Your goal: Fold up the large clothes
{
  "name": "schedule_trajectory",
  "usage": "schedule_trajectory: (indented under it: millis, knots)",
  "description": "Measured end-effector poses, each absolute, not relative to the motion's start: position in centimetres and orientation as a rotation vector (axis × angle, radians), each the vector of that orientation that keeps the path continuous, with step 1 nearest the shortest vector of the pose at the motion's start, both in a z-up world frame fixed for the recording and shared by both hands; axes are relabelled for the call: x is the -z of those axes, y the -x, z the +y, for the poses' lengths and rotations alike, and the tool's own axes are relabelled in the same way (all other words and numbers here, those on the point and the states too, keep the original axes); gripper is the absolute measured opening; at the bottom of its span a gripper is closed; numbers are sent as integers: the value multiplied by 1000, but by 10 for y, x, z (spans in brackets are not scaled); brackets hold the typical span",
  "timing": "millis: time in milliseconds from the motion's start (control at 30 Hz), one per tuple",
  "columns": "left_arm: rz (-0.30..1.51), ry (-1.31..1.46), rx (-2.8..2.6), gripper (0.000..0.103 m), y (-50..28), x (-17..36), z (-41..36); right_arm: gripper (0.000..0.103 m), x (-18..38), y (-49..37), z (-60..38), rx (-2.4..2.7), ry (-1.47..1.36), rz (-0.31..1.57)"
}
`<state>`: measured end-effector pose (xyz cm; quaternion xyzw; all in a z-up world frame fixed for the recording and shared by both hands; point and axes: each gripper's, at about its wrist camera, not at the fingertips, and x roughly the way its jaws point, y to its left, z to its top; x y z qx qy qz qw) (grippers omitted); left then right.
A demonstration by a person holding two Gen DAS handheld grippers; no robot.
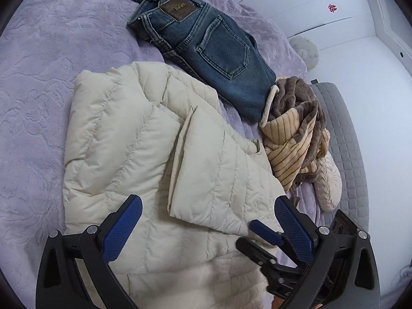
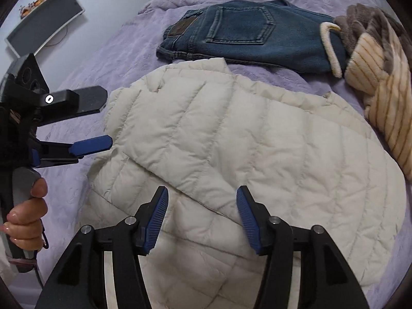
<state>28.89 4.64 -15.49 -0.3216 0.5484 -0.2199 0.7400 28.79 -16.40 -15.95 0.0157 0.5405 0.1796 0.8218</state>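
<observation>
Fingers (image 2: 202, 200) spread over jacket (image 2: 231, 141); jeans (image 2: 247, 36) beyond.

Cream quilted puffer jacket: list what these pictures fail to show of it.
- Cream quilted puffer jacket: its near hem runs off the bottom edge in both wrist views, behind the tongs.
- Its front closure: no zip or buttons visible, so that side cannot be judged.
- Underside: hidden against the lilac embossed bedspread.

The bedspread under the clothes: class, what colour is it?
The bedspread is pale lilac with an embossed pattern, clearest in the left wrist view.
</observation>
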Motion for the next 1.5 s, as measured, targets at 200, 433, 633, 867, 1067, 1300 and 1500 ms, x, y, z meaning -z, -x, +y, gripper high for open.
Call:
schedule_trajectory:
  millis: [200, 433, 633, 867, 1067, 1300, 1500]
  knots:
    - [1274, 559, 426, 103, -300, 168, 18, 59, 159, -254, -239, -351, -339, 1174]
    - [1314, 502, 411, 13, -306, 171, -3, 59, 180, -221, -289, -307, -507, 1218]
    - [1193, 594, 529, 9, -289, 131, -2, 59, 181, -215, -290, -313, -504, 1195]
    - [1168, 618, 505, 9, -262, 118, 18, 59, 184, -219, -304, -254, -462, 1176]
    - [1234, 601, 403, 9, -248, 154, 38, 59, 188, -217, -335, -173, -465, 1163]
    - [1281, 546, 342, 9, -238, 181, 45, 59, 197, -213, -373, -62, -546, 1148]
    - [1281, 501, 333, 9, -237, 179, 41, 59, 191, -194, -400, -100, -672, 1156]
